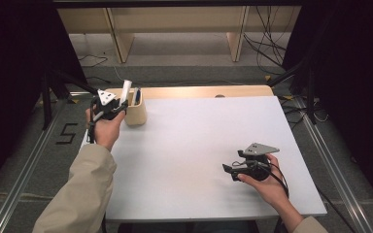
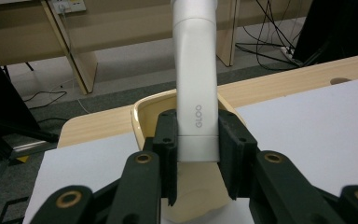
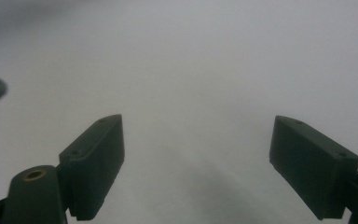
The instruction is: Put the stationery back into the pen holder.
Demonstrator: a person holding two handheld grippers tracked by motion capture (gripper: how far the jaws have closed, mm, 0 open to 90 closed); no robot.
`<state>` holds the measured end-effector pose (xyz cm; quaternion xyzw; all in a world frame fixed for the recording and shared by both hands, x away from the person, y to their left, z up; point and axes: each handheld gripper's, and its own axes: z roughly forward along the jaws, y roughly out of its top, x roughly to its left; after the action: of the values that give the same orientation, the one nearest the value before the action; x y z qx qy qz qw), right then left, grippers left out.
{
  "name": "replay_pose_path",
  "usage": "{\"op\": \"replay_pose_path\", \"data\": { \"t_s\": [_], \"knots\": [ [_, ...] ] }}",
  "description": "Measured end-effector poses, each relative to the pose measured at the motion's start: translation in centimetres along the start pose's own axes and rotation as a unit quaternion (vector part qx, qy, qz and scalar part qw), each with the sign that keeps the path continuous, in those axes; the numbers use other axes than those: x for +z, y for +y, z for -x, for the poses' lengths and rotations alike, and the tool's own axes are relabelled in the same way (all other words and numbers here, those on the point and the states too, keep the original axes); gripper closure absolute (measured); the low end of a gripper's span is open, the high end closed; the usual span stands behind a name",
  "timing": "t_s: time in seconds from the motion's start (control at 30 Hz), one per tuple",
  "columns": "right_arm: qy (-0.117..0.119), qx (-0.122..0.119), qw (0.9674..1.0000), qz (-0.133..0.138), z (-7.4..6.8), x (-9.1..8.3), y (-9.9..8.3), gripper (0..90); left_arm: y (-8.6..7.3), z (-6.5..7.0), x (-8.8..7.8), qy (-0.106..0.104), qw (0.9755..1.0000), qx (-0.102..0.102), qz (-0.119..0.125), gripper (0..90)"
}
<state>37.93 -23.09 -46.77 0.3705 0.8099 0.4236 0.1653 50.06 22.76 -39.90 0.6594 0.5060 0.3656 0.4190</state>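
In the left gripper view the two black pads (image 2: pixel 168 154) are clamped on the lower body of a white glue stick (image 2: pixel 196 93), which stands upright at the centre of the frame with its cap end running off the top; just behind and below it sits the pale wooden holder (image 2: pixel 142 116), so the stick hangs right over the holder's opening. As I judge it, the stick is picked up and carried to the holder, and what remains is to lower it in and let go. The high view adds what that close view lacks: the left gripper (image 1: pixel 119 108) at upper left, a blue-tipped pen (image 1: pixel 137 96) already standing in the holder, and the right gripper (image 1: pixel 229 171) at lower right over the white board (image 1: pixel 189 145). The right gripper view has its jaws well apart with nothing between them
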Motion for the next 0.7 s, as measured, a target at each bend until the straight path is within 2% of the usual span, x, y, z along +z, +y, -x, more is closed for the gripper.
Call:
{"op": "replay_pose_path", "data": {
  "t_s": [0.3,0.5,0.7],
  "knots": [
    [0.001,0.001,1.0,-0.001,0.0,0.0,0.0,18.6,0.3,-0.3,1.1,0.0,1.0,-0.004,-0.006,70.8],
    [0.003,0.001,1.0,0.0,0.0,0.1,0.0,18.6,0.3,-0.5,2.2,0.0,1.0,0.002,-0.01,70.8],
    [0.005,0.0,1.0,-0.001,0.0,0.1,0.0,18.5,0.3,-1.1,3.5,0.008,0.9998,-0.005,-0.019,70.8]
  ]
}}
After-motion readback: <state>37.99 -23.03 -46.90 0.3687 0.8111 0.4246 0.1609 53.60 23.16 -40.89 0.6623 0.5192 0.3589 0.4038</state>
